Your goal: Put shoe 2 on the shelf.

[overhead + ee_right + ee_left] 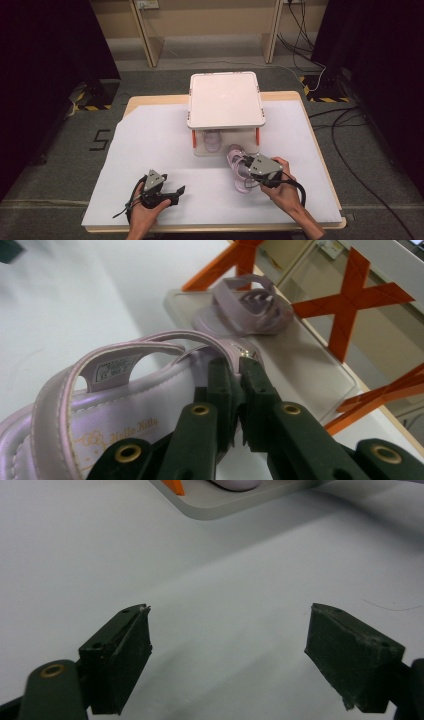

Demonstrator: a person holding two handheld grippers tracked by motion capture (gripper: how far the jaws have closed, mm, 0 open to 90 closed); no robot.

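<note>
Just in front of the white two-tier rack, at its open lower shelf, a lilac child's sandal hangs from the right gripper, whose jaws are pinched together on a strap. A second sandal already sits on that lower shelf, between the orange cross-braces. My guess is the held one is meant to go beside it. To do that well, the sole should be levelled first, then slid in low under the rack's top, toward the free part of the shelf so it does not knock its mate. Well to the left of the rack's front, the left gripper hovers over the white table cover, jaws spread wide and empty.
</note>
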